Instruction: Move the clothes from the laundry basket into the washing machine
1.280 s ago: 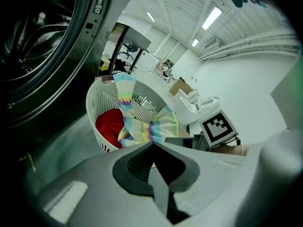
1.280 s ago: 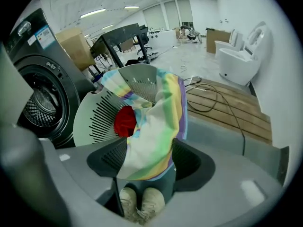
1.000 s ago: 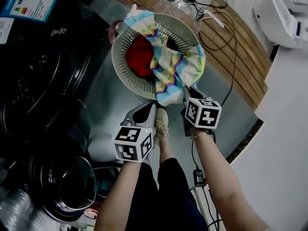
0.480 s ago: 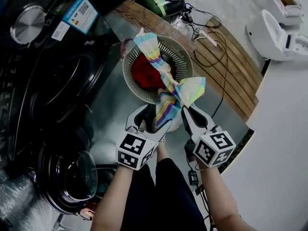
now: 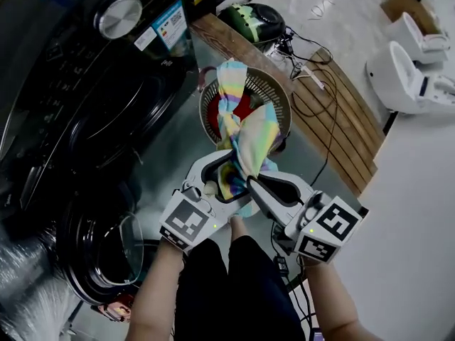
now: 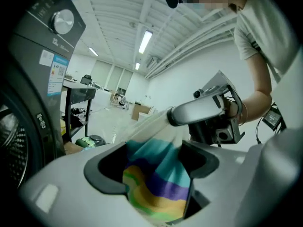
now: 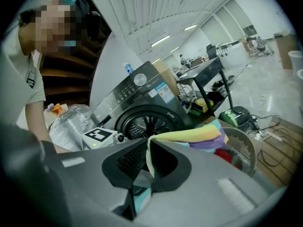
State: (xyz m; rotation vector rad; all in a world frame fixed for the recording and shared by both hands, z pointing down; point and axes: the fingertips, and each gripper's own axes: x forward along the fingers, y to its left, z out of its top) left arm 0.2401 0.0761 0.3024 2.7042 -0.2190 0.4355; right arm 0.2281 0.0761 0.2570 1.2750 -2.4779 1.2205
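Over the laundry basket at the head view's twelve o'clock hung the seemingly soft, light striped cloth, while the left gripper view showed the left gripper clamped on a thick bunch and the right gripper view the right gripper nearly shut, pinching a thin, probably slip-prone edge.

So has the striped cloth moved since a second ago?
Yes: the striped cloth has risen, pulled up from the laundry basket where it lay draped.
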